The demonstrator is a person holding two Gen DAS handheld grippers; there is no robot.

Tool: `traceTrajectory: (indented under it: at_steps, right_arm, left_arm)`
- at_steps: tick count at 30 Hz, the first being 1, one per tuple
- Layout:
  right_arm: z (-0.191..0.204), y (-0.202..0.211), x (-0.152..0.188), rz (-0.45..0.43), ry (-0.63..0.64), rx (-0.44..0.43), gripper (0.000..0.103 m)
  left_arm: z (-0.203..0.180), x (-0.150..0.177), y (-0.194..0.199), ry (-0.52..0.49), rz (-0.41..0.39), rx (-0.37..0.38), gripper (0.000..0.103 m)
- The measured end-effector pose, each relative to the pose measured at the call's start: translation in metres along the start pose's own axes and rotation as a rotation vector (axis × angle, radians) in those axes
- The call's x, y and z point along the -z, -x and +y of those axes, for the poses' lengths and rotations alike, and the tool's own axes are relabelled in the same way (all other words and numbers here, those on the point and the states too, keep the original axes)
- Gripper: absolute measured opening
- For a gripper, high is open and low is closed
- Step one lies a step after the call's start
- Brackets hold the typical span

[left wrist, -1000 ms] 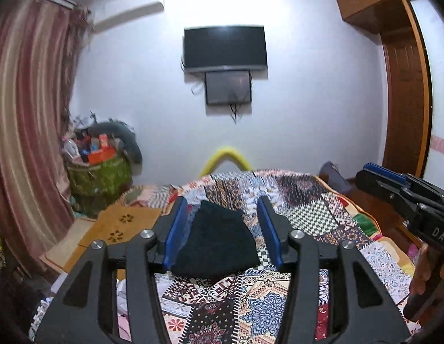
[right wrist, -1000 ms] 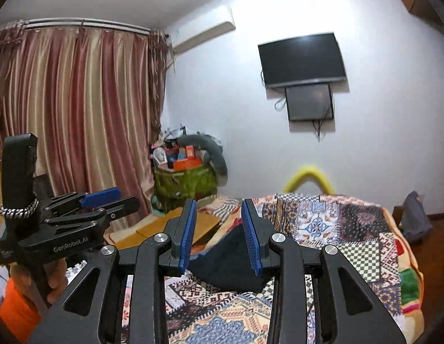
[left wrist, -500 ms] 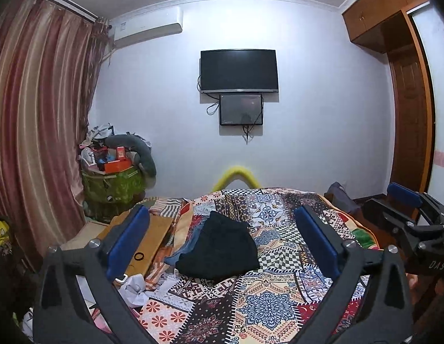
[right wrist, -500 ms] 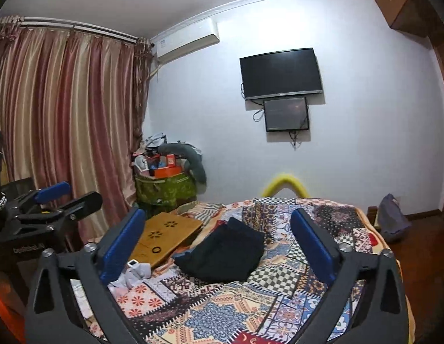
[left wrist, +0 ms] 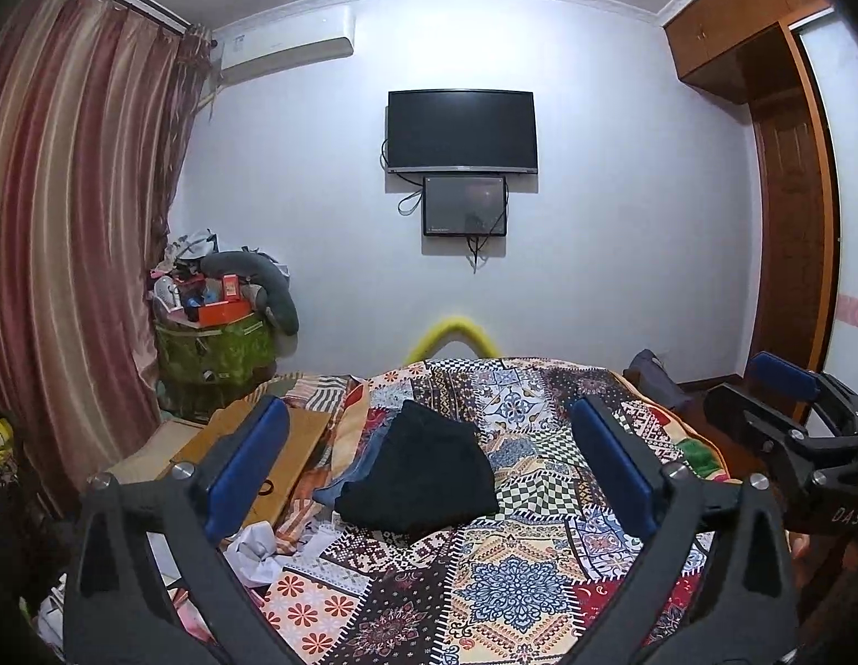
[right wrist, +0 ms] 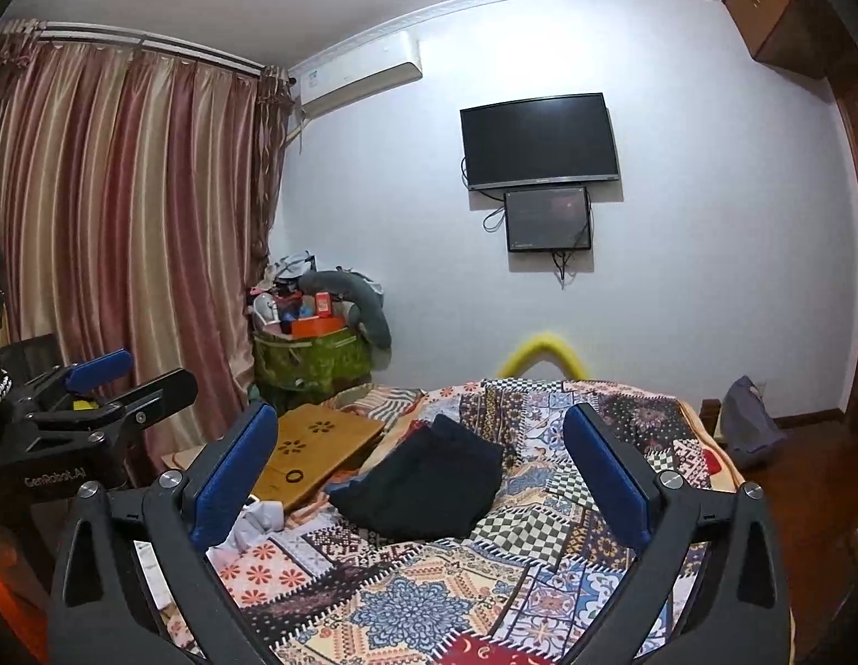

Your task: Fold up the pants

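Observation:
A folded pair of black pants lies on the patchwork quilt of the bed, on top of a blue denim piece. My left gripper is held back from the pants, above the near part of the bed, open wide with nothing between its blue pads. Beside it, my right gripper is also open wide and empty, short of the pants. Each gripper shows at the edge of the other's view: the right gripper and the left gripper.
A wooden lap desk leans at the bed's left edge, with crumpled white cloth or paper near it. A full green basket stands by the curtain. A wardrobe is on the right, a dark bag on the floor.
Both grippers' jaws have spread from fairly narrow to fully wide. The left gripper has drawn back a little, so the pants look smaller. The pants have not moved.

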State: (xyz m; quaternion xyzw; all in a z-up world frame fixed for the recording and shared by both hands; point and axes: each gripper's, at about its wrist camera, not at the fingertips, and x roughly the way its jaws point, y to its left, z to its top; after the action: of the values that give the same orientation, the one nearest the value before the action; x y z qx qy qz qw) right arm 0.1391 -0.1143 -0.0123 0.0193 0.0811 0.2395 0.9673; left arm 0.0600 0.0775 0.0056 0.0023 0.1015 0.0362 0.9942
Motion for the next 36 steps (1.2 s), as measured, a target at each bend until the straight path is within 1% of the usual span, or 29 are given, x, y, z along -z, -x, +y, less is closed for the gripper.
traceTrajectory:
  at_steps: [13,36]
  right_arm:
    - [-0.0027,-0.0005,0.0057,0.032,-0.016,0.016,0.102]
    - [-0.0069,0.0058,0.0004,0.027,-0.035,0.024,0.102]
  left_arm:
    - [0.0013,0.0067,-0.0075,0.007,0.024,0.009,0.103]
    - [0.0015,0.0109,-0.0086,0.015,0.033,0.017,0.103]
